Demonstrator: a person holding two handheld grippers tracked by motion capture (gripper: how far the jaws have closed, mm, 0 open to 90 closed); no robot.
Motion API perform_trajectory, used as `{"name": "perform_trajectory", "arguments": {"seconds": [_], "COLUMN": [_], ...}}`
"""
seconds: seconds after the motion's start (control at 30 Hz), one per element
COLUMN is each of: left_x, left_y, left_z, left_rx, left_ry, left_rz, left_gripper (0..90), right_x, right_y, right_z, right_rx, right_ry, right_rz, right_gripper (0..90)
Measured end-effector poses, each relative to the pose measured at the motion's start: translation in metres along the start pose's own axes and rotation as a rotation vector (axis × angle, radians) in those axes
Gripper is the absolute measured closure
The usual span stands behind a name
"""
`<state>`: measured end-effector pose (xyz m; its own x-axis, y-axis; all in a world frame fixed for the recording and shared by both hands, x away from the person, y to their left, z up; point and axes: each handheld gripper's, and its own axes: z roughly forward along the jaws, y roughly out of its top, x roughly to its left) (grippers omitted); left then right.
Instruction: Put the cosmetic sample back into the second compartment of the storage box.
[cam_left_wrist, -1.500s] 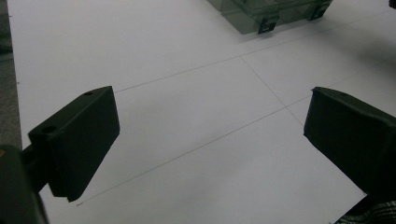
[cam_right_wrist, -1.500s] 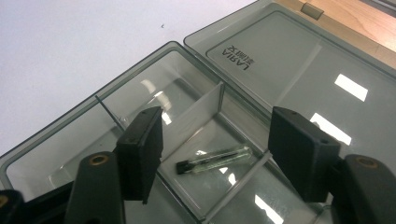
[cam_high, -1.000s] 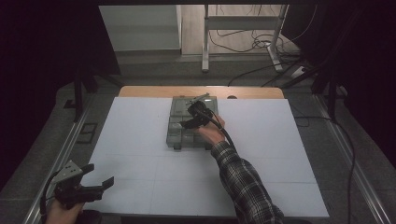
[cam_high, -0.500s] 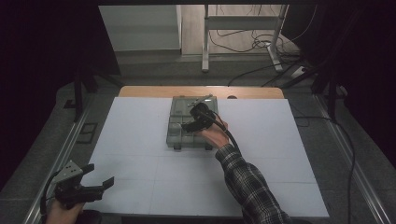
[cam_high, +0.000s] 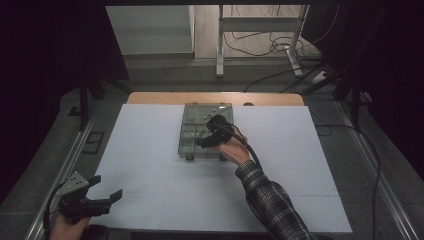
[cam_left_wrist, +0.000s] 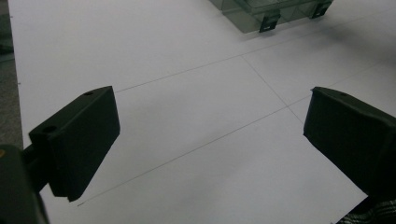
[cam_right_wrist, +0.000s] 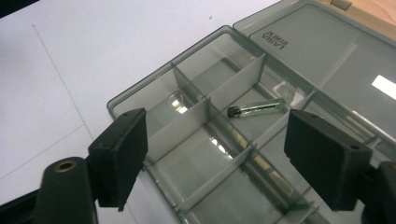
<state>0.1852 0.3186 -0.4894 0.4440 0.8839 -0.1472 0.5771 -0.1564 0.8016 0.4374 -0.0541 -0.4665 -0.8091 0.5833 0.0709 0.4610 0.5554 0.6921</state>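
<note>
**Open jaws over a shallow compartment: a small tube that could slip or roll**

The right gripper (cam_right_wrist: 212, 158) hangs just above the clear compartment box (cam_high: 186, 131), jaws spread wide with nothing between them. The likeliest trouble, as I judge it, is a poor grasp on the small glass-like tube (cam_right_wrist: 257, 108) lying in the box. It looks round and smooth, so jaws that close off-centre could squirt it sideways or send it rolling along the compartment floor. The thin dividers (cam_right_wrist: 187, 122) stand close around it; a jaw descending at a slant could catch on one, shove the light box across the white sheet (cam_high: 150, 145), or tip it. The open lid (cam_right_wrist: 336, 60), lying flat on the far side of the box, could also be knocked.

The left gripper (cam_left_wrist: 210, 140) is well apart from the box, near the sheet's front corner, jaws wide and holding nothing, so it is not steadying the box.

The tube is slim and transparent with a dark cap at one end. It lies flat in a compartment in the box's middle row, cap towards a divider, beyond the right gripper's jaws. The box is smoky clear plastic; the other compartments look bare, though reflections blur some floors.
</note>
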Motion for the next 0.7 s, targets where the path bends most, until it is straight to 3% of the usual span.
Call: {"name": "perform_trajectory", "arguments": {"seconds": [0.7], "left_x": [0.0], "left_y": [0.0], "left_z": [0.0], "left_rx": [0.0], "left_ry": [-0.002], "left_rz": [0.003], "left_gripper": [4.1], "right_x": [0.007], "right_y": [-0.021], "right_z": [-0.017], "right_rx": [0.001], "right_ry": [0.031], "right_rz": [-0.005], "right_gripper": [11.0]}}
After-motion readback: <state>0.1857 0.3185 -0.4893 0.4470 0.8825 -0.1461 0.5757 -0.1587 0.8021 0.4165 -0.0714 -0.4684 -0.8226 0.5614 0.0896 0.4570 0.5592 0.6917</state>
